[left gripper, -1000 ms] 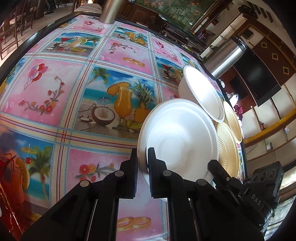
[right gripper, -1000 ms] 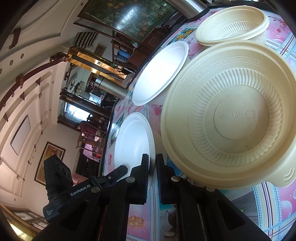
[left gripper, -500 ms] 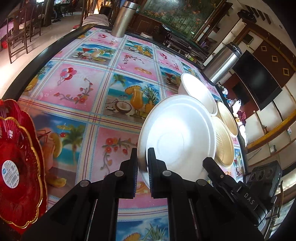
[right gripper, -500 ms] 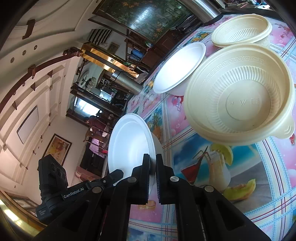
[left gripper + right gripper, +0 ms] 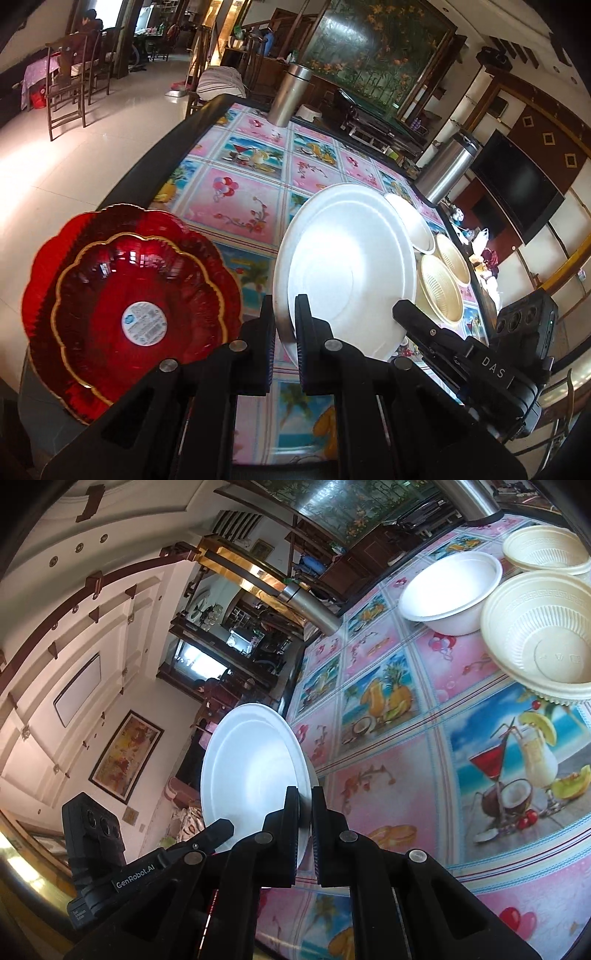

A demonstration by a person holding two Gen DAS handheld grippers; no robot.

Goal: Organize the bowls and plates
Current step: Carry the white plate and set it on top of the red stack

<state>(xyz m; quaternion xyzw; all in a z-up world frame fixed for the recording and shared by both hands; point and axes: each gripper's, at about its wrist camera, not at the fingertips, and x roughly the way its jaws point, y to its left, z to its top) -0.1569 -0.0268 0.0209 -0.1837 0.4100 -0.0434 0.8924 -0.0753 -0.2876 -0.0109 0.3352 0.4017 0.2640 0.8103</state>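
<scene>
White plate (image 5: 351, 266) pinched at its rim in both our jaws: left gripper (image 5: 284, 334) and right gripper (image 5: 305, 812) each clamped on opposite edges. A second ago it sat low by the bowls; now it's lifted clear of the table (image 5: 255, 177) and swung toward the red plates (image 5: 125, 295). Cream bowls (image 5: 543, 627) and white bowl (image 5: 450, 590) stay behind. Likely stacking on red next.

White foam plate (image 5: 351, 266): off the patterned tablecloth (image 5: 251, 199), rim pinched by both grippers.
Red scalloped glass plates (image 5: 125, 295): stacked, left of foam plate, at table's near edge.
White foam bowl (image 5: 450, 590): beyond foam plate.
Cream ribbed plastic bowls (image 5: 539, 631): right of foam bowl.
</scene>
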